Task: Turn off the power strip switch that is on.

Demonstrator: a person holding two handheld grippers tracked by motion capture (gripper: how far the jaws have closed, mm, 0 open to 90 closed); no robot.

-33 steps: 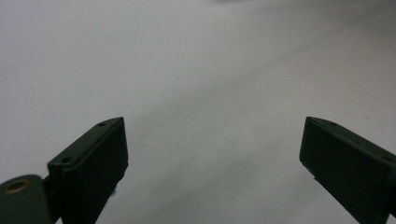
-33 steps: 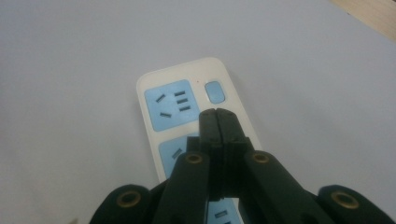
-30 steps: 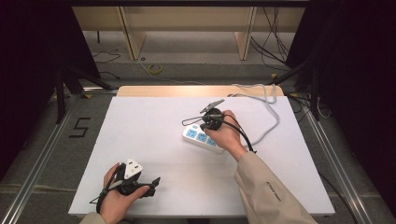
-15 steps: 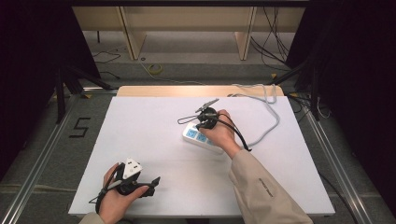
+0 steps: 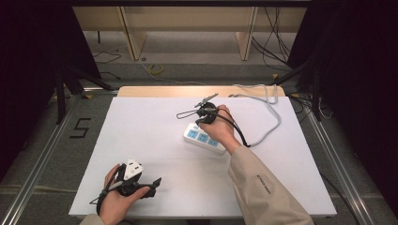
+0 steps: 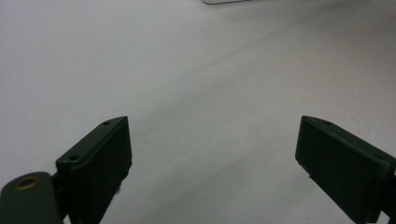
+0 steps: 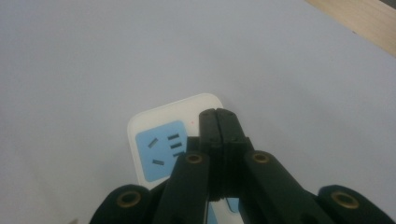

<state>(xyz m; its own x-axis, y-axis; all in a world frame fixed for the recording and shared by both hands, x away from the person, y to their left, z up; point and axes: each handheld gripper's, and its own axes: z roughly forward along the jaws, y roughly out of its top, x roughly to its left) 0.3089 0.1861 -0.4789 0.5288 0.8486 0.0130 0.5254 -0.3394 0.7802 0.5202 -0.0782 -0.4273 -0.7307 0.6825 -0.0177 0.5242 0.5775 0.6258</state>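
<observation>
White sheeting covered the worktop (image 5: 155, 140), with a wooden strip along its far edge. Near the middle, toward the far edge, lay a white power strip (image 5: 202, 138) with blue socket faces, its grey cable (image 5: 272, 117) looping to the far right corner. The right gripper (image 5: 202, 114) hovered over the strip's far end; the right gripper view showed what the high view could not, its jaws pressed together with nothing between them. Near the front left corner, the left gripper (image 5: 152, 185) rested, jaws spread wide and empty in the left gripper view.
</observation>
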